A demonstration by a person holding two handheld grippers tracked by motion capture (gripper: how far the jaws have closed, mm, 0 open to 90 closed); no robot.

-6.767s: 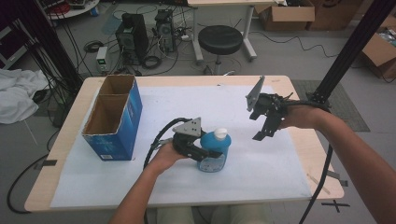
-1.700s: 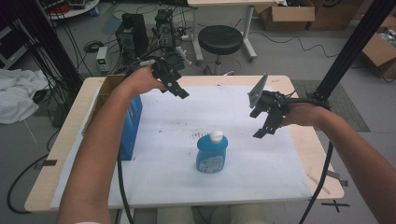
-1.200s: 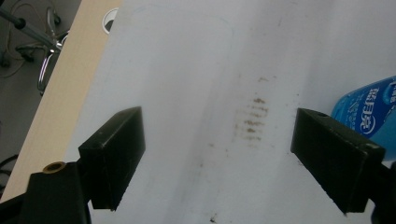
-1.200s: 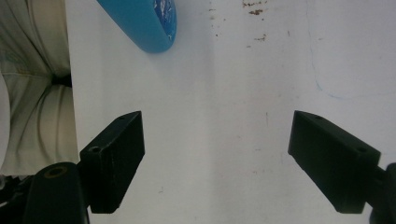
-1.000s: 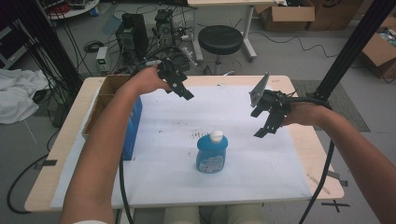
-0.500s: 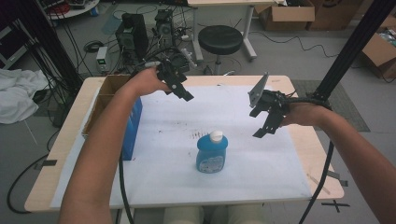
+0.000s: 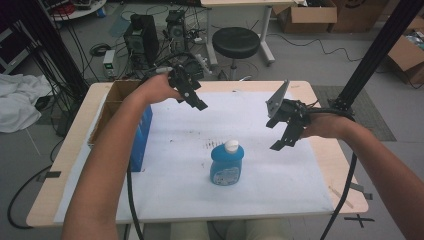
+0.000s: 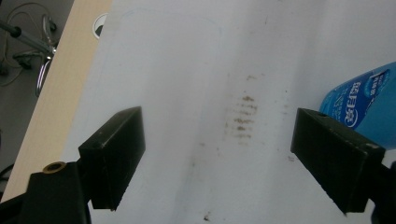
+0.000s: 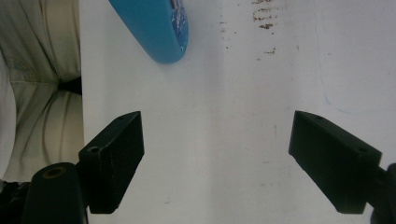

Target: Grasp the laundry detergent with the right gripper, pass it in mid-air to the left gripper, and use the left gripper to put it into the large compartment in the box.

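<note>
Since earliest frame, left tool (image 7: 192, 97) let go of blue bottle (image 7: 226, 163), lifted away toward cardboard box (image 7: 116, 113).

High view: bottle upright mid-tabletop (image 7: 320, 165), untouched; right tool (image 7: 285, 131) hovers right of bottle.

Left gripper view: jaws apart, empty, bottle (image 8: 362, 105) beyond right jaw.

Right gripper view: jaws apart, empty, bottle (image 9: 156, 28) ahead, likely poised to approach.

A light wooden table (image 7: 327, 160) fills the middle of the high view, covered by a white sheet (image 7: 250, 145) marked with dark smudges near its centre. On the sheet, just below centre, stands a blue bottle (image 7: 226, 164) with a white cap. At the left edge sits an open blue cardboard box (image 7: 142, 132).
</note>
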